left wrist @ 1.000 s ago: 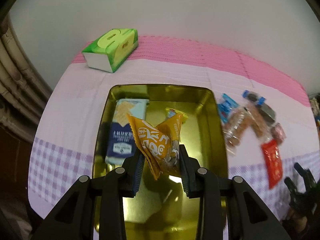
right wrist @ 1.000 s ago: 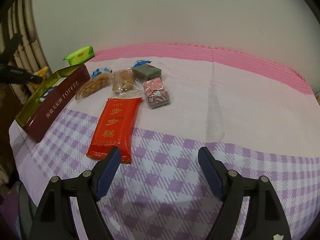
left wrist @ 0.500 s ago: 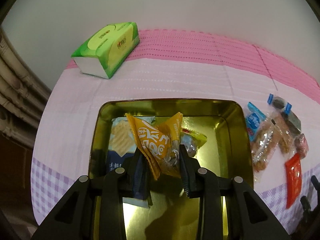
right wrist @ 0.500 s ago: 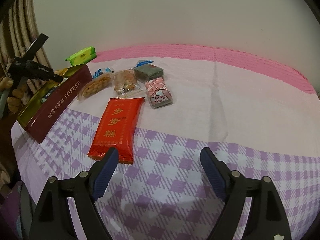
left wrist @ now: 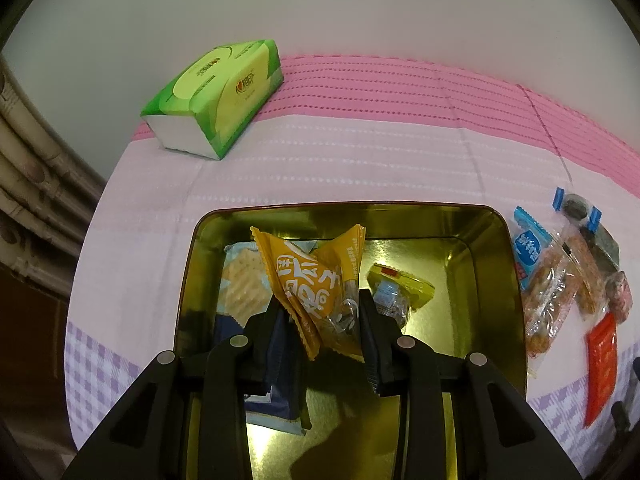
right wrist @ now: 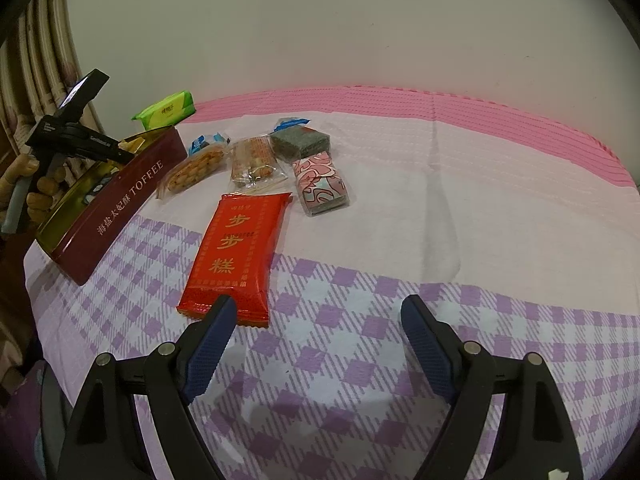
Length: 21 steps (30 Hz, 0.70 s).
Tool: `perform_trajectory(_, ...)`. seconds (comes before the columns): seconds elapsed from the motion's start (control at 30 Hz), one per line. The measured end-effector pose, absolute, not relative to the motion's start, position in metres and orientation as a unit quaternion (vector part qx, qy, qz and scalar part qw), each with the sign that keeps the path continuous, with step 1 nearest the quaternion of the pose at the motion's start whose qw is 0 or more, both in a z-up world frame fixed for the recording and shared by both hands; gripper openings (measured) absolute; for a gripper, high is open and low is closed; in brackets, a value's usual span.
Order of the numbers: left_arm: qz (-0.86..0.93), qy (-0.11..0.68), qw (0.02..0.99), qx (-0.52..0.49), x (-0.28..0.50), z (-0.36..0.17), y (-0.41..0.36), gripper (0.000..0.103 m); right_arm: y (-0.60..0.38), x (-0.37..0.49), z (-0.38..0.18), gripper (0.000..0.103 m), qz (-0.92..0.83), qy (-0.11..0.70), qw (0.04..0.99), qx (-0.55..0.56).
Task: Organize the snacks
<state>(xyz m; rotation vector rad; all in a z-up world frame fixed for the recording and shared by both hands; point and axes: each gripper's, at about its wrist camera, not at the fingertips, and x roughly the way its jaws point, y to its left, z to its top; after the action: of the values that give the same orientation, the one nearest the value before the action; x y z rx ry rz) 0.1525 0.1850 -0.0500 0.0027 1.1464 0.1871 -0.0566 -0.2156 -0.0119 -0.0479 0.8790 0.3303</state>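
My left gripper is shut on a yellow snack packet, which hangs crumpled just above the inside of the open gold tin. In the tin lie a blue cracker pack on the left and a small yellow-wrapped sweet to the right of the pads. The right wrist view shows that tin, dark red outside, at the far left. My right gripper stands open over the checked cloth with nothing between its fingers. A red packet lies just ahead of its left finger.
Beyond the red packet lie a peanut pack, a clear snack bar, a dark grey-green pack and a pink patterned pack. A green tissue pack sits by the wall. A person's hand holds the left gripper beside pipes.
My left gripper carried the yellow packet farther along the tin toward its far end and lower, then held still. The right gripper's jaws spread slightly; its view barely shifted.
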Motion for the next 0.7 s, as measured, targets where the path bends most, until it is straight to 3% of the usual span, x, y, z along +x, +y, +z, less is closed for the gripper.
perform_trajectory(0.13,0.092,0.544,0.834,0.012,0.158,-0.053,0.184,0.037,-0.216,-0.057,-0.012,0.082,0.159,0.423,0.892,-0.023)
perform_trajectory(0.4,0.100,0.524,0.846,0.012,0.148,-0.033,0.184,0.052,-0.215,-0.056,-0.012,0.082,0.159,0.423,0.892,-0.021)
perform_trajectory(0.7,0.086,0.465,0.880,-0.035,0.075,0.021,0.180,0.057,-0.216,-0.059,-0.010,0.086,0.157,0.416,0.895,-0.022)
